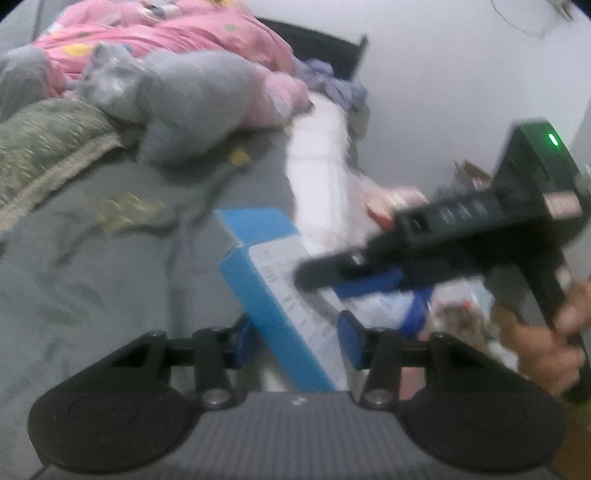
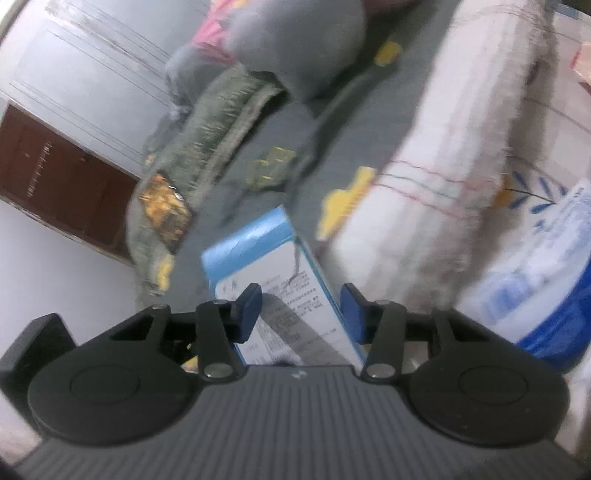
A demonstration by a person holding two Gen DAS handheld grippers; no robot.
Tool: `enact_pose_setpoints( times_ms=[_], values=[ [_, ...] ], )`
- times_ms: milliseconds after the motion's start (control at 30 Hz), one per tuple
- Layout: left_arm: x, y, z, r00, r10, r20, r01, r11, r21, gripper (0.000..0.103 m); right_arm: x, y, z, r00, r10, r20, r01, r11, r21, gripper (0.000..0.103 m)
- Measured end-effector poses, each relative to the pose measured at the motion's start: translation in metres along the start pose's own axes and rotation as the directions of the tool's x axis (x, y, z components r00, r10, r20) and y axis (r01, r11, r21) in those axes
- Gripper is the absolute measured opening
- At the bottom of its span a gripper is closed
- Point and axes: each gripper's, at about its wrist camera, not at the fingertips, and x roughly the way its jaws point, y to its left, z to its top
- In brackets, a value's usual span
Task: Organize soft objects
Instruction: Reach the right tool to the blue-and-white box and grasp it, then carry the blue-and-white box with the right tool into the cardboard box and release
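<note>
Far left on your grey bedsheet [image 1: 92, 280] lies the green-gold woven cushion [image 1: 44, 147], with the plump grey pillow [image 1: 192, 99] and the pink patterned quilt [image 1: 166, 33] heaped behind it, all pushed up toward the head of the bed, likely to leave you working room in front. Now the middle: your left gripper [image 1: 293, 341] has the long blue-and-white cardboard box [image 1: 269, 288] between its blue pads, jaws part-way in; the left pad is up against the blue side, but I can't tell whether the right one touches, so call it a bracket, not a sure pinch. The box rests on the sheet, long axis running diagonally away from you, far end aimed up-left toward the pillows. Over on the right, your right gripper [image 2: 301, 312] straddles the same box from its printed white face, jaws half spread, contact unclear in the blur. Beside it stands the white fluffy roll [image 2: 443, 166].
</note>
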Motion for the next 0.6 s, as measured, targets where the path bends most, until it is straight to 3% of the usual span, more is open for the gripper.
enact_pose_setpoints(
  times_ms=[100,200,333,433,600],
  values=[
    [0.004,0.012,0.006,0.998,0.053,-0.034,-0.053,0.999,0.004,0.050,0.009,0.014,-0.002,1.000,-0.025,-0.016,0.025,1.000,0.001,0.037],
    [0.009,0.021,0.003,0.996,0.033,-0.081,-0.036,0.999,-0.028,0.055,0.024,0.015,-0.007,0.997,-0.072,-0.035,0.073,0.997,0.015,0.036],
    [0.008,0.025,-0.002,0.996,0.020,-0.090,-0.021,1.000,-0.012,0.060,0.028,0.011,-0.010,0.998,-0.063,-0.015,0.064,0.996,0.057,0.036],
    [0.008,0.024,-0.003,0.995,0.020,-0.101,-0.020,1.000,-0.007,0.060,0.030,0.004,-0.012,0.999,-0.051,-0.015,0.052,0.993,0.105,0.036],
    [-0.006,0.019,0.005,0.997,0.033,-0.066,-0.034,0.999,-0.002,0.051,0.018,0.010,-0.017,0.999,-0.039,0.017,0.037,0.993,0.116,0.035]
  ],
)
